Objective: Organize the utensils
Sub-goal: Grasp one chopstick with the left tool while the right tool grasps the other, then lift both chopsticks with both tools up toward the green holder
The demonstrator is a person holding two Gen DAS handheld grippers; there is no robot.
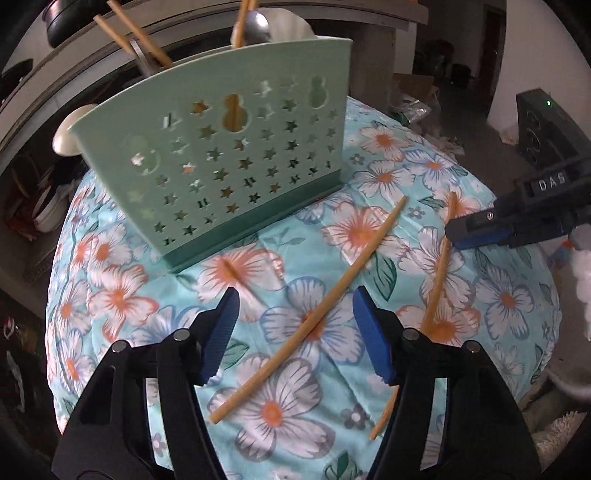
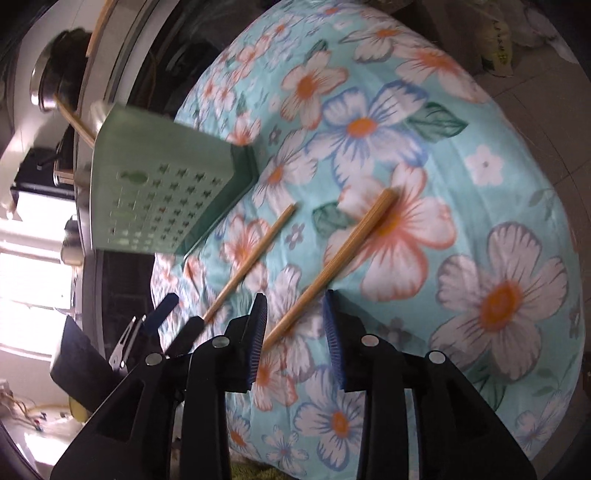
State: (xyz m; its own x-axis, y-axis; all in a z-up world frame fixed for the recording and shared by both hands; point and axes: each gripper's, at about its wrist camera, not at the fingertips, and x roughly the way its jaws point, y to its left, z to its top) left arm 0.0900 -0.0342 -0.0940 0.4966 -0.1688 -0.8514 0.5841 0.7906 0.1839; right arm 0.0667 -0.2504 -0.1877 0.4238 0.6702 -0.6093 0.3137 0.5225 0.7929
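A mint-green utensil holder point(image 1: 221, 155) point(image 2: 155, 192) with star cut-outs stands on the floral tablecloth point(image 1: 424, 155), with several chopsticks point(image 1: 140, 37) and a metal spoon point(image 1: 255, 26) sticking out of it. Two loose chopsticks lie on the cloth. One chopstick point(image 1: 314, 314) point(image 2: 255, 258) runs between the blue pads of my left gripper point(image 1: 295, 332) point(image 2: 183, 314), which is open and not pressing on it. The other chopstick point(image 1: 439, 266) point(image 2: 332, 266) lies between the pads of my right gripper point(image 2: 295, 325) point(image 1: 452, 232), also open and clear of it.
A white rounded utensil point(image 1: 68, 136) pokes out at the holder's left side. A black box point(image 1: 543, 125) with a green light sits past the table's right edge. Shelving with a dark pot point(image 2: 48, 81) stands behind the holder. The round table falls away on all sides.
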